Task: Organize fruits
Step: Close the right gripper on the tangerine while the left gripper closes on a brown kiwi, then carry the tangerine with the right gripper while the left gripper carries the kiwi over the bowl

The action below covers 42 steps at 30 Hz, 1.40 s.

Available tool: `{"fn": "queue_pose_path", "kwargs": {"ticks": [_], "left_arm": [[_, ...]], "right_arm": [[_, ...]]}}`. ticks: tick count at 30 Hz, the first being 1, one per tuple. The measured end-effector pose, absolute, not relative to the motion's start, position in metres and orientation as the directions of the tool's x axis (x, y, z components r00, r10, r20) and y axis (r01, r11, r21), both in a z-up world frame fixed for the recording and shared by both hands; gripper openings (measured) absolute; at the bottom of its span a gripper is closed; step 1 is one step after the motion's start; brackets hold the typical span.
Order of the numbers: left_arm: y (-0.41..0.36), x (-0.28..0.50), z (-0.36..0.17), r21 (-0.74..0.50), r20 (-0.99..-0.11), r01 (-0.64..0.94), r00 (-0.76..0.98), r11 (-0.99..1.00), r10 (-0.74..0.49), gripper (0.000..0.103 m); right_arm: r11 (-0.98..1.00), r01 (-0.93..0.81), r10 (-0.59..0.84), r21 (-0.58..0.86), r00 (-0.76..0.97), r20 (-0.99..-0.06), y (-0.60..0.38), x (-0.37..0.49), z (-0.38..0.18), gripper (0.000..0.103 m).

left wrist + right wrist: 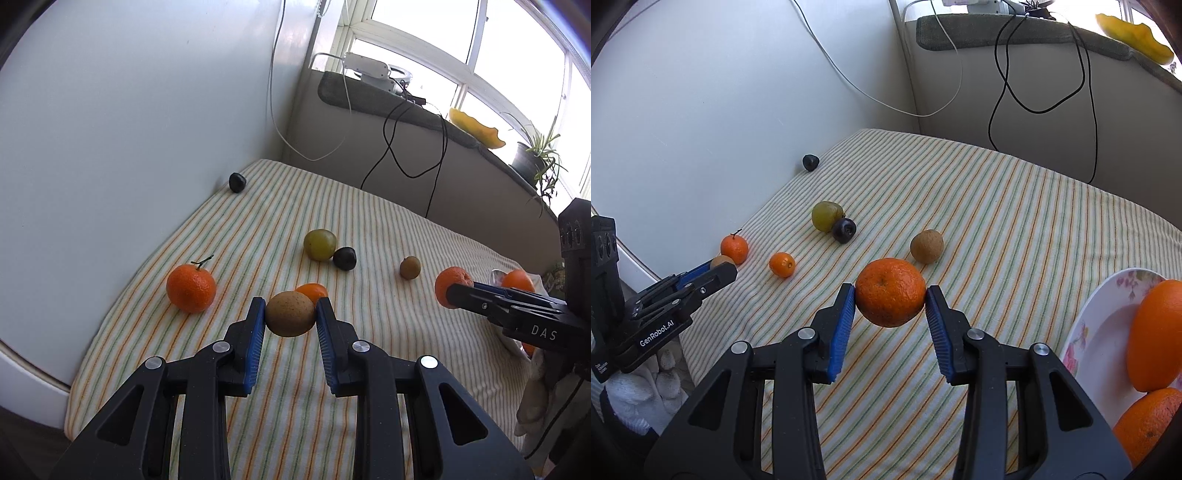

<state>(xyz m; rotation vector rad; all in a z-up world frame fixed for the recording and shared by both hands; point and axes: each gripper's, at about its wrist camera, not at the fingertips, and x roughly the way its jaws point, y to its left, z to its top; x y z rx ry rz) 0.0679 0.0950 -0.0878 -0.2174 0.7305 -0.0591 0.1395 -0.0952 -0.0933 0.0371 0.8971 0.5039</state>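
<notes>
With the left gripper [290, 314] clamped on a kiwi [290, 313] and the right gripper [890, 306] on a tangerine [890, 291], both fruits hang above the striped cloth [1015, 221], seemingly bound for the plate [1086, 332] of oranges [1156, 332].

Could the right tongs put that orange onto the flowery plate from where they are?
Probably yes. The right tongs grip the orange above the cloth, and the plate sits just to their right with bare rim facing them; two oranges fill its far side.

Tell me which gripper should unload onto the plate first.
Right. The right gripper already grips a tangerine with the floral plate just to its right. The left gripper, holding a kiwi, sits on the far side from the plate.
</notes>
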Motion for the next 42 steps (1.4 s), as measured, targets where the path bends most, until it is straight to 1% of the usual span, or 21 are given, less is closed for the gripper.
{"fn": "queue_pose_path", "kwargs": {"ticks": [10,20,33,42], "left_arm": [[0.062,0.066,-0.067,-0.233,-0.619,0.066,0.76,0.97,-0.201,0.026],[0.014,0.07,-0.056,-0.245,-0.596,0.184,0.746,0.952,-0.297,0.026],[-0.053,0.08,-0.051,-0.258,-0.58,0.331,0.698,0.907,-0.42,0.026],[-0.096,0.086,-0.062,-0.27,-0.603,0.409,0.634,0.872,-0.484,0.026]], "right_arm": [[0.877,-0.396,0.465,0.272,0.561,-0.685,-0.129,0.119,-0.061,0.041],[0.901,-0.331,0.433,0.281,0.631,-0.644,-0.185,0.101,-0.036,0.041],[0.938,-0.21,0.342,0.274,0.681,-0.647,-0.257,0.085,-0.031,0.041],[0.956,-0.115,0.272,0.27,0.694,-0.666,-0.303,0.083,-0.041,0.041]]}}
